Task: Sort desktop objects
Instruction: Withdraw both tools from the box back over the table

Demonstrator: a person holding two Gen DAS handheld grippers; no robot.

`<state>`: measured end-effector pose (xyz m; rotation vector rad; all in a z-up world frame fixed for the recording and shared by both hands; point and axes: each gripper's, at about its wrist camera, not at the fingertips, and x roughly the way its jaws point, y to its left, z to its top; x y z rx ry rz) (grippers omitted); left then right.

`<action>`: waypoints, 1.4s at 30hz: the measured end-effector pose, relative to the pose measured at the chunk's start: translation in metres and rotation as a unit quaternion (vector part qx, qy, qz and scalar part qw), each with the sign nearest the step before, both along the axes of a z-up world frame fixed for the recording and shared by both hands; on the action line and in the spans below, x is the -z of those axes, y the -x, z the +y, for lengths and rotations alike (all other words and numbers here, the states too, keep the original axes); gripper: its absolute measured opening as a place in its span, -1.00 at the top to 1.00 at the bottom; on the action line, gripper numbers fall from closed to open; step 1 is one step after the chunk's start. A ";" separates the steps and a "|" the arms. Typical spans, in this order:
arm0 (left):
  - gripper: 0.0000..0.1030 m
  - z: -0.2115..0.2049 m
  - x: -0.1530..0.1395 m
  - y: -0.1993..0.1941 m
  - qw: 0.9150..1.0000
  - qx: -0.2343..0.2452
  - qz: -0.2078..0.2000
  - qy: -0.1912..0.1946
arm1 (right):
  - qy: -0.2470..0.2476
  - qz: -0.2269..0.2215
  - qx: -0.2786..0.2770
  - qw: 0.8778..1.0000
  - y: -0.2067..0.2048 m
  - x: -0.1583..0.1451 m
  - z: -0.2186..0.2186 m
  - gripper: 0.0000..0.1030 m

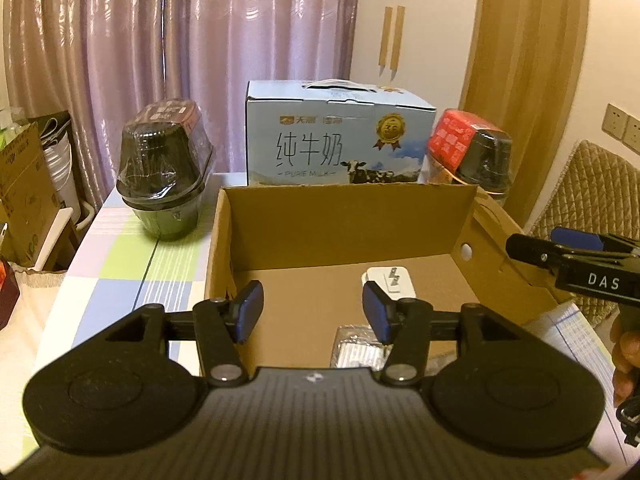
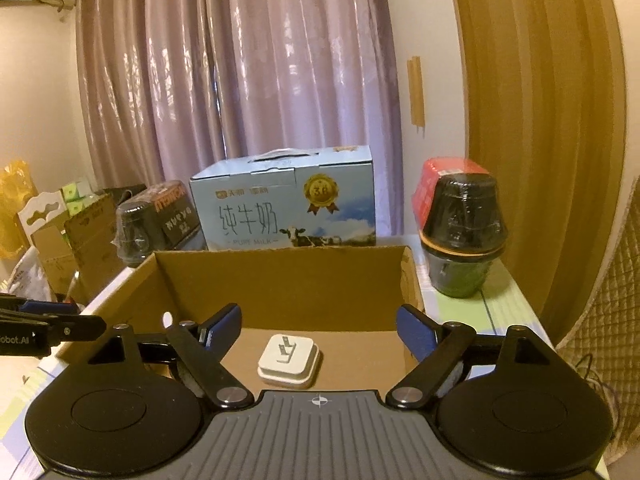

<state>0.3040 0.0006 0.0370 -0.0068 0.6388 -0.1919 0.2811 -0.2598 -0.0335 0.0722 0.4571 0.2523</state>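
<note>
From your left wrist camera, your left gripper [image 1: 314, 312] hovered level over the cardboard box [image 1: 340, 224], fingers spread and holding nothing; the white charger [image 1: 390, 282] lay on the box floor, partly hidden by the right finger, which also hid much of a shiny packet [image 1: 356, 350]. From your right wrist camera, your right gripper [image 2: 318, 334] also hung spread and unloaded above the charger [image 2: 290, 358].

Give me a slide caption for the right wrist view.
Open right gripper over a white charger in a cardboard box.
</note>
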 end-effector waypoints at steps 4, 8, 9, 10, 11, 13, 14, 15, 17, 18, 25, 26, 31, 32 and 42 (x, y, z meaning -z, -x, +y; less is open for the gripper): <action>0.04 -0.002 -0.004 0.021 1.000 0.010 -0.004 -0.004 | -0.015 -0.004 0.006 1.000 0.037 0.000 -0.006 -0.73; -0.02 0.000 -0.004 0.053 1.000 0.012 -0.001 0.001 | -0.018 0.017 0.015 1.000 0.074 0.011 -0.011 -0.75; -0.03 0.001 -0.004 0.062 1.000 0.010 0.001 0.003 | -0.018 0.027 0.016 0.999 0.082 0.015 -0.012 -0.75; -0.04 0.002 -0.003 0.071 1.000 0.007 0.004 0.005 | -0.017 0.035 0.017 0.999 0.091 0.018 -0.012 -0.75; -0.09 0.004 -0.002 0.081 1.000 0.003 0.007 0.007 | -0.017 0.042 0.017 0.999 0.100 0.021 -0.012 -0.75; -0.18 0.007 0.002 0.100 1.000 -0.004 0.015 0.010 | -0.017 0.054 0.017 0.998 0.117 0.026 -0.012 -0.75; -0.19 0.009 0.004 0.111 1.000 -0.009 0.019 0.010 | -0.015 0.057 0.015 0.998 0.127 0.027 -0.012 -0.75; -0.19 0.011 0.006 0.120 1.000 -0.014 0.024 0.012 | -0.014 0.059 0.012 0.998 0.137 0.028 -0.011 -0.75; -0.21 0.017 0.012 0.141 0.999 -0.027 0.036 0.016 | -0.010 0.060 0.006 0.998 0.156 0.031 -0.009 -0.75; -0.23 0.019 0.014 0.150 0.998 -0.034 0.042 0.017 | -0.008 0.062 0.002 0.998 0.164 0.032 -0.008 -0.75; -0.34 0.037 0.022 0.216 0.994 -0.072 0.076 0.018 | -0.010 0.076 -0.017 0.997 0.211 0.035 0.000 -0.76; -0.37 0.038 0.022 0.225 0.994 -0.074 0.076 0.011 | -0.011 0.077 -0.018 0.997 0.216 0.034 0.001 -0.76; -0.50 0.041 0.013 0.256 0.994 -0.082 0.074 0.004 | -0.013 0.076 -0.026 0.997 0.235 0.028 0.005 -0.76; -0.50 0.041 0.012 0.261 0.994 -0.082 0.074 0.004 | -0.011 0.077 -0.028 0.997 0.238 0.028 0.006 -0.76; -0.51 0.026 0.010 0.278 0.996 -0.048 0.072 -0.002 | 0.012 0.085 -0.014 0.996 0.252 0.023 -0.004 -0.76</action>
